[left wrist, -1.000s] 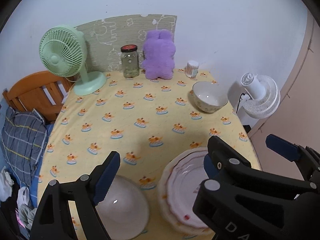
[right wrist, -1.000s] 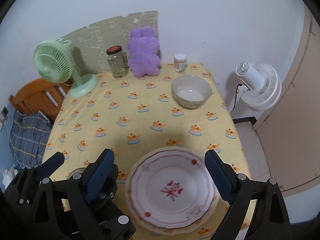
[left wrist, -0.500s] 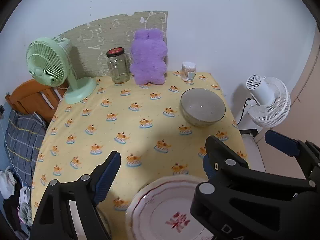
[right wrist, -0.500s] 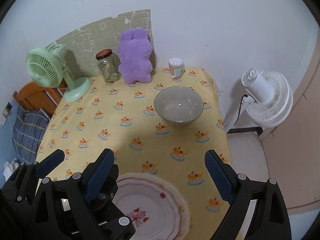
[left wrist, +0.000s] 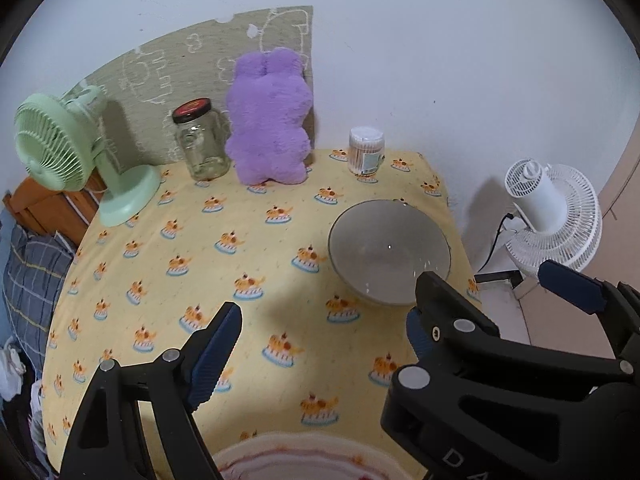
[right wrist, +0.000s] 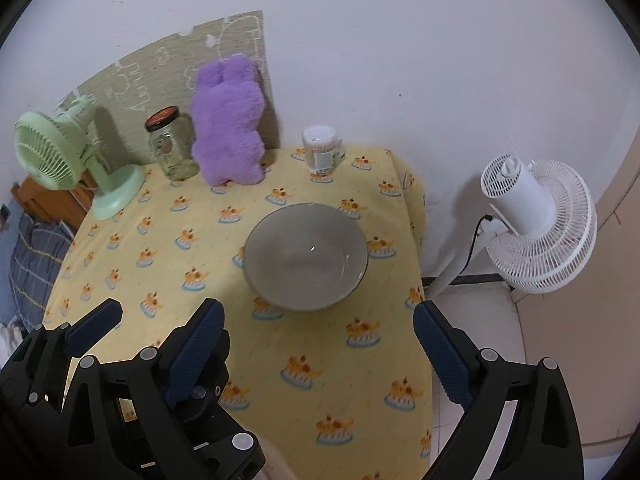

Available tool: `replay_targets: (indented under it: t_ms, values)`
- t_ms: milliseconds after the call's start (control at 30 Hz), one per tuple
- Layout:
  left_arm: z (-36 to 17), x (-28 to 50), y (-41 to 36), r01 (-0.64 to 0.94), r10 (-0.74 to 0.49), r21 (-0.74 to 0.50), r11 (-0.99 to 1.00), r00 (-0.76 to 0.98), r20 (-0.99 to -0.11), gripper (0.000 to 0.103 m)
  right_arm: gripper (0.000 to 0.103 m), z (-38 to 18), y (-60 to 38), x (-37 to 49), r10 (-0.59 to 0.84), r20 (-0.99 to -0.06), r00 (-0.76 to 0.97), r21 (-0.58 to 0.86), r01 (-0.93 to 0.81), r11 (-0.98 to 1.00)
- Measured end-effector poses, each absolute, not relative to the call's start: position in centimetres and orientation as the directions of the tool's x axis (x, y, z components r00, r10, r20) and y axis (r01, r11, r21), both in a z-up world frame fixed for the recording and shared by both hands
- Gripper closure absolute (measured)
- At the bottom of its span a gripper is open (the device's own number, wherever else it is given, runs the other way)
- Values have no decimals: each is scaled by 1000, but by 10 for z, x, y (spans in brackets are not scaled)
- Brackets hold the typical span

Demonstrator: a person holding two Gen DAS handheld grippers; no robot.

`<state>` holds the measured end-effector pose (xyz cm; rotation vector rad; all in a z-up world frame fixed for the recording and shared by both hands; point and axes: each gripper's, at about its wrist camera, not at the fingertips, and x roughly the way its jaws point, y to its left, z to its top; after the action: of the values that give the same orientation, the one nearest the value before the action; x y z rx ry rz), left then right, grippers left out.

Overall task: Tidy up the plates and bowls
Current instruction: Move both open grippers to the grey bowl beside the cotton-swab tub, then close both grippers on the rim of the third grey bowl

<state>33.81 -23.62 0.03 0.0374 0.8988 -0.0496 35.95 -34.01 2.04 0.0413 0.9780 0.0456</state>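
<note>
A grey-white bowl (left wrist: 390, 252) (right wrist: 306, 258) stands upright and empty near the table's right edge. Just short of it, above the yellow cloth, my right gripper (right wrist: 318, 356) is open and holds nothing. My left gripper (left wrist: 316, 344) is open beside it on the left, also empty, over bare cloth. One of its fingers (right wrist: 96, 320) shows at the left of the right wrist view. In the left wrist view the right gripper's fingers (left wrist: 568, 288) overlap the right side. The rim of a white plate with a red pattern (left wrist: 320, 460) shows at the bottom edge.
Along the back wall stand a green fan (left wrist: 52, 148), a glass jar (left wrist: 200, 140), a purple plush toy (left wrist: 268, 120) and a cotton swab tub (left wrist: 366, 148). A white fan (right wrist: 536, 224) stands on the floor past the table's right edge. A wooden chair (left wrist: 44, 208) is on the left.
Both grippers have moved forward over the table towards the bowl. The plate has slid to the bottom edge of the views, and the upturned white bowl has left the left wrist view.
</note>
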Motion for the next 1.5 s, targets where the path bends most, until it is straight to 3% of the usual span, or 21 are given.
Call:
replay_targets:
  t_ms: [333, 500, 567, 633, 733, 800, 933, 967, 1100, 1233, 1500]
  values:
    - [-31, 394, -253, 71, -7, 46, 996, 603, -797, 17, 7, -15, -361, 410, 23, -829, 559, 48, 29, 998]
    - [-47, 413, -258, 76, -7, 47, 996, 592, -806, 17, 14, -33, -369, 429, 25, -837, 546, 58, 44, 997]
    - [-54, 419, -259, 72, -7, 43, 996, 585, -811, 20, 16, -39, -370, 434, 25, -841, 540, 58, 44, 997]
    - [-61, 424, -258, 56, -2, 39, 998, 587, -810, 32, 22, -45, -369, 440, 29, -842, 538, 58, 38, 998]
    - [-70, 431, -256, 50, -10, 23, 998, 570, -822, 36, 32, -53, -368, 445, 24, -849, 528, 54, 40, 998]
    - [-73, 435, -257, 48, 3, 37, 998, 564, -825, 40, 46, -58, -367, 449, 24, -856, 517, 55, 45, 997]
    - [-79, 441, -260, 65, 5, 49, 997, 547, -837, 53, 52, -65, -369, 453, 19, -863, 505, 58, 63, 996]
    - [-81, 443, -260, 66, 8, 51, 997, 542, -841, 56, 60, -67, -369, 454, 20, -865, 501, 60, 65, 996]
    - [-87, 447, -260, 67, 10, 52, 996, 513, -858, 72, 77, -75, -369, 458, 22, -883, 470, 65, 75, 995]
    - [-91, 448, -260, 70, 0, 40, 997, 496, -869, 81, 82, -76, -369, 459, -7, -888, 461, 41, 93, 995]
    - [-89, 449, -259, 69, -1, 38, 997, 487, -873, 82, 88, -75, -370, 459, -29, -896, 443, 21, 108, 994]
